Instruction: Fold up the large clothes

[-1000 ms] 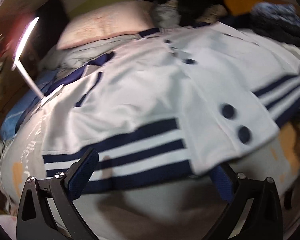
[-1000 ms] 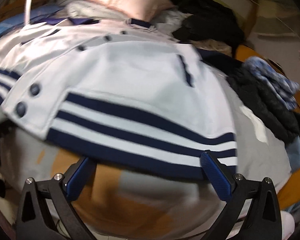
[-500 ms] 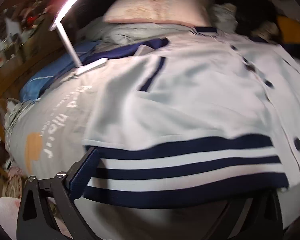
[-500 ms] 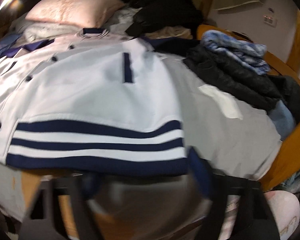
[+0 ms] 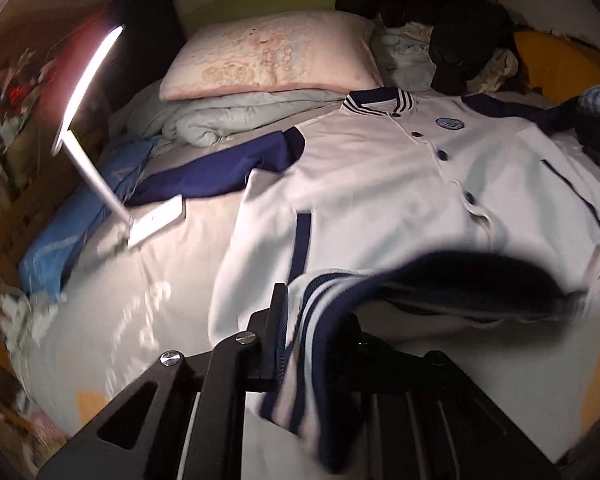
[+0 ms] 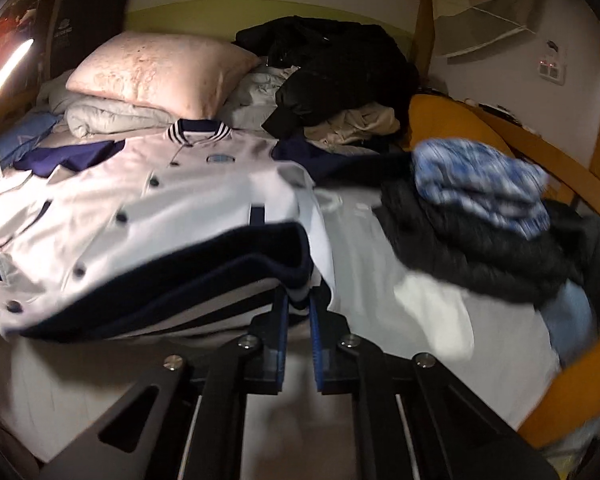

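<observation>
A white button-up jacket (image 5: 380, 184) with navy sleeves and a navy-striped hem lies spread on the bed, collar toward the pillow; it also shows in the right wrist view (image 6: 180, 200). My left gripper (image 5: 312, 312) is shut on the left corner of the striped hem (image 5: 324, 340), which drapes over its right finger and hides it. My right gripper (image 6: 299, 300) is shut on the right corner of the hem (image 6: 220, 264). The hem is lifted off the bed and hangs between the two grippers.
A pink pillow (image 5: 268, 60) and folded quilt lie at the head. A lit desk lamp (image 5: 88, 120) stands on the bed at left. Black clothes (image 6: 332, 68) are piled at the back, a dark coat with blue-white cloth (image 6: 480, 184) at right, beside an orange rail.
Both grippers were open at the hem's bottom edge. They have since shut on the hem's two corners and lifted it up off the bed.
</observation>
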A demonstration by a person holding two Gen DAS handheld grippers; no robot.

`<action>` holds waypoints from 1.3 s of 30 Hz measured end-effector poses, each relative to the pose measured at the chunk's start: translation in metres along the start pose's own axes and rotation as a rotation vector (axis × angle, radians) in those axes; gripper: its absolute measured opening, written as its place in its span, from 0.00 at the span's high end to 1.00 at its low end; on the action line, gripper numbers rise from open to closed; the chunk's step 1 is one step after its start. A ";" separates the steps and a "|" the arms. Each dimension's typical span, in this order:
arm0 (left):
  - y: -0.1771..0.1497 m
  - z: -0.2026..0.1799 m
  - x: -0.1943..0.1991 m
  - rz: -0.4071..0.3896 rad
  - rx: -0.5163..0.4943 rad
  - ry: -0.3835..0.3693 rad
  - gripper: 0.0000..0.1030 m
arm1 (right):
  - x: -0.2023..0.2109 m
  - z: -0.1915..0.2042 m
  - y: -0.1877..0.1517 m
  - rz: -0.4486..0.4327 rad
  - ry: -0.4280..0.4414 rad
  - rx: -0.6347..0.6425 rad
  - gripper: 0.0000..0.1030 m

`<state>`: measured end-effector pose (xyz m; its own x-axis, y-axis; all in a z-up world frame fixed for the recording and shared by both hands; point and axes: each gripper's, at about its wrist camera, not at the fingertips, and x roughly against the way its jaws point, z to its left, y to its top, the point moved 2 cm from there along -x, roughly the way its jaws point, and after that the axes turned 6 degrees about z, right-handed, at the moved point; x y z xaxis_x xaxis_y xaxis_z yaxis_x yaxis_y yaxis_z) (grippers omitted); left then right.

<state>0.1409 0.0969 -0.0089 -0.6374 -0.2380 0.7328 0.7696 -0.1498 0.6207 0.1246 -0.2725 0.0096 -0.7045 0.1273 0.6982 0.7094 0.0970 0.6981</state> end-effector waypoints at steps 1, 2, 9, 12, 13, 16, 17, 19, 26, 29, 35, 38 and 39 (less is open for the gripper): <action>0.008 -0.001 -0.008 0.019 -0.024 0.003 0.85 | -0.013 -0.001 0.015 0.010 -0.012 -0.001 0.94; 0.015 -0.004 -0.020 0.049 -0.063 0.005 0.82 | -0.024 -0.003 0.026 0.016 -0.042 -0.002 0.97; 0.023 -0.016 -0.084 0.150 -0.141 -0.034 0.61 | -0.093 -0.026 0.048 0.112 0.019 -0.074 0.97; 0.031 -0.014 -0.076 0.077 -0.139 -0.006 0.15 | -0.097 -0.038 0.045 0.127 0.133 -0.145 0.96; 0.032 -0.011 -0.072 0.057 -0.120 -0.018 0.08 | -0.097 -0.043 0.046 0.125 0.142 -0.161 0.91; 0.034 0.002 -0.060 0.047 -0.061 -0.111 0.07 | -0.095 -0.047 0.046 0.141 0.192 -0.204 0.56; 0.032 0.007 -0.056 0.045 -0.034 -0.145 0.05 | -0.092 -0.047 0.045 0.153 0.243 -0.211 0.53; 0.027 0.014 -0.050 0.040 0.002 -0.194 0.00 | -0.088 -0.041 0.042 0.175 0.295 -0.175 0.50; 0.014 0.015 -0.049 0.061 0.017 -0.190 0.00 | -0.131 -0.021 0.020 0.382 0.339 -0.089 0.47; 0.012 0.015 -0.051 0.067 0.013 -0.174 0.00 | -0.124 -0.033 0.027 0.331 0.366 -0.160 0.84; 0.014 0.021 -0.037 -0.010 0.033 -0.186 0.00 | -0.064 -0.035 0.062 -0.052 0.290 -0.133 0.88; 0.015 0.018 -0.029 -0.049 0.015 -0.231 0.00 | -0.076 -0.027 0.067 -0.046 0.207 -0.091 0.88; 0.015 0.015 -0.027 -0.052 -0.003 -0.232 0.00 | -0.092 -0.023 0.065 0.002 0.173 -0.085 0.88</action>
<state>0.1687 0.1153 -0.0152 -0.6680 -0.0034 0.7442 0.7350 -0.1593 0.6591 0.2353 -0.3005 -0.0052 -0.7017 -0.0452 0.7110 0.7113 0.0123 0.7028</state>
